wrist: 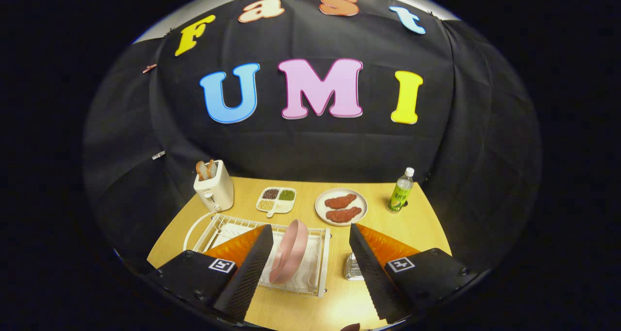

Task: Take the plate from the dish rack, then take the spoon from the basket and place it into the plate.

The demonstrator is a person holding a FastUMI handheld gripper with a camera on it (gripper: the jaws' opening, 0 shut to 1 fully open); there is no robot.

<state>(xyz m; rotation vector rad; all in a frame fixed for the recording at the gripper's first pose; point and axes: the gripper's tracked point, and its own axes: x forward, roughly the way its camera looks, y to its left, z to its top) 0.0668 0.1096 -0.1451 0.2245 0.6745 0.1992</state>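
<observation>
On the wooden counter [417,224], just ahead of the gripper [308,253], a white wire dish rack [315,273] sits with a pink plate [290,253] standing on edge in it, leaning a little. The gripper is spread wide and holds nothing; its two fingers stand apart, one over the near left part of the rack, the other to the right of the rack. The plate lies between them in the view, closer to the left finger, and neither finger touches it as far as I can tell.

Just beside the right finger, half hidden behind it, a small metal mesh basket [353,268] stands on the counter next to the rack. I cannot make out a spoon in it from here.

Beyond the rack, toward the black cloth wall, a row of things lines the far side of the counter. At the left a cream toaster [214,189] stands with two slices of bread [205,169] sticking up out of its slots. To its right is a small white divided dish [276,199] with four compartments holding dark, green and pale grains. Next comes a round white dish [341,207] with two reddish-brown pieces of meat [342,208] lying side by side on it. Farthest right a green drink bottle [400,191] with a white cap stands upright, well apart from the rack.

A thin white curved wire loops out from the left end of the rack over the counter
</observation>
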